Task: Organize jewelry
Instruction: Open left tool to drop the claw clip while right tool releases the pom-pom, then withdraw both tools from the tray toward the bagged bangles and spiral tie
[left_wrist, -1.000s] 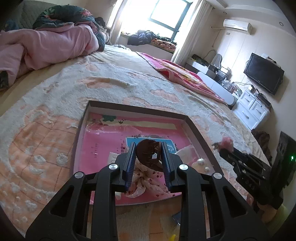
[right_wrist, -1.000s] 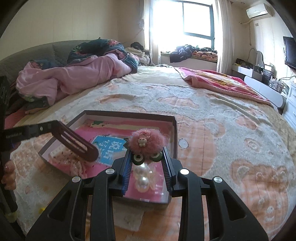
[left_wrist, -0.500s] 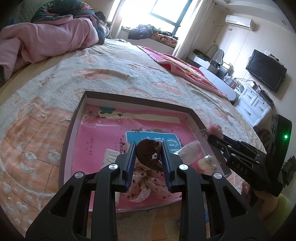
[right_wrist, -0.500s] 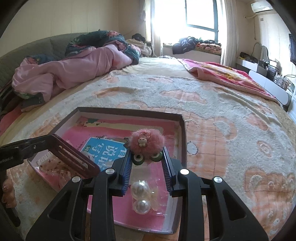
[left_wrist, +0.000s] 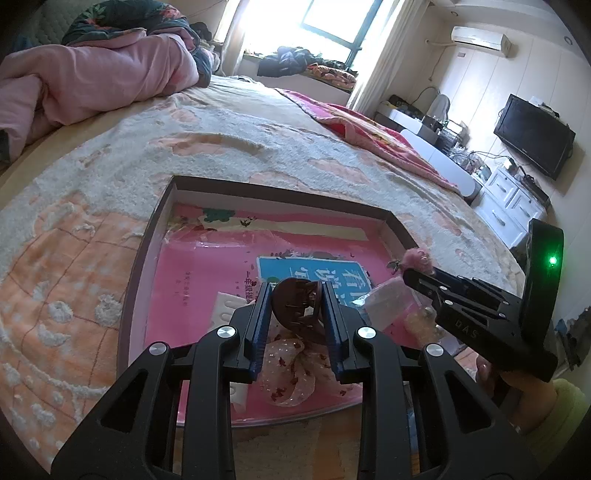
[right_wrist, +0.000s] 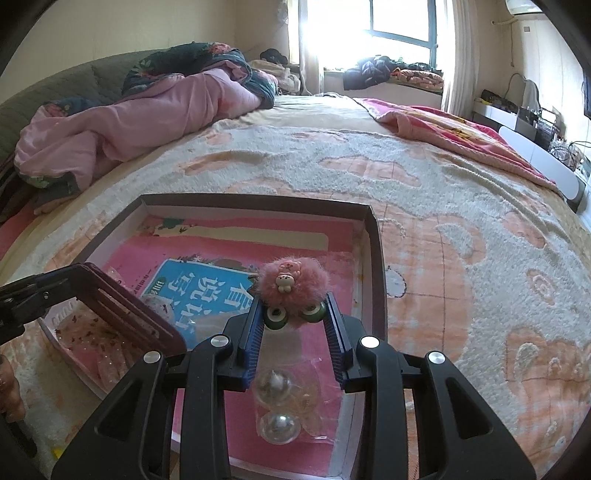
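Sunlit bedroom, fleecy bedspread, shallow box, pink quilt.

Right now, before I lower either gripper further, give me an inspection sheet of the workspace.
Surface: bed cover, fleecy, cream and orange.
Job's things: shallow box lying on the cover, pink booklet lining its floor; inside it a bow and two pearl balls in clear wrap.
Clutter: pink quilt bunched at the far side.
Grippers: left gripper shut on a brown hair clip; right gripper has just been opening, with the pink fluffy clip between its fingers, both above the box.
Cables: some by the television.
Surroundings: bright window, white drawers.
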